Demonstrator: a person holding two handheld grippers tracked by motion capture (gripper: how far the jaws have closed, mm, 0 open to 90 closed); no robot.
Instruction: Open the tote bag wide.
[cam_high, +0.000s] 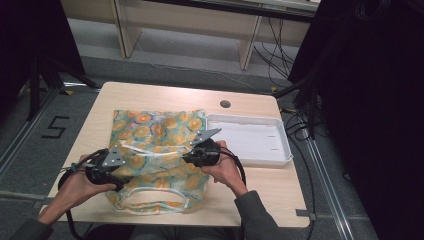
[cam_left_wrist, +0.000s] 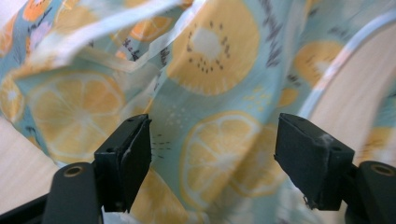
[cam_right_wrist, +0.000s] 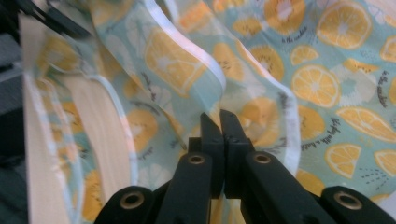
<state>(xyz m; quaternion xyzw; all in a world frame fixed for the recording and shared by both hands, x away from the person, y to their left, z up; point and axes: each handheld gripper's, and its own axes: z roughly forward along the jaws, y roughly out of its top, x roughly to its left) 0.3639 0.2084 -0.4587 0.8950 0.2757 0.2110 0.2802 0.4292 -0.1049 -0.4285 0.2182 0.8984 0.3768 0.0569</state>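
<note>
A cloth tote bag (cam_high: 150, 132) printed with orange slices on pale teal lies flat on the wooden table (cam_high: 160, 95), its handles (cam_high: 150, 197) toward the near edge. My left gripper (cam_high: 121, 181) is at the bag's near left part, and its jaws stand wide open over the fabric (cam_left_wrist: 210, 46) in the left gripper view (cam_left_wrist: 212, 149). My right gripper (cam_high: 186, 158) is at the bag's right side. Its jaws are shut on a raised fold of the bag's white-trimmed edge (cam_right_wrist: 261, 84) in the right gripper view (cam_right_wrist: 219, 119).
A shallow white tray (cam_high: 286, 150) sits on the table right of the bag, close behind my right hand. A round cable hole (cam_high: 225, 104) is in the tabletop at the back. Bare wood (cam_left_wrist: 345, 93) shows through the handle loop.
</note>
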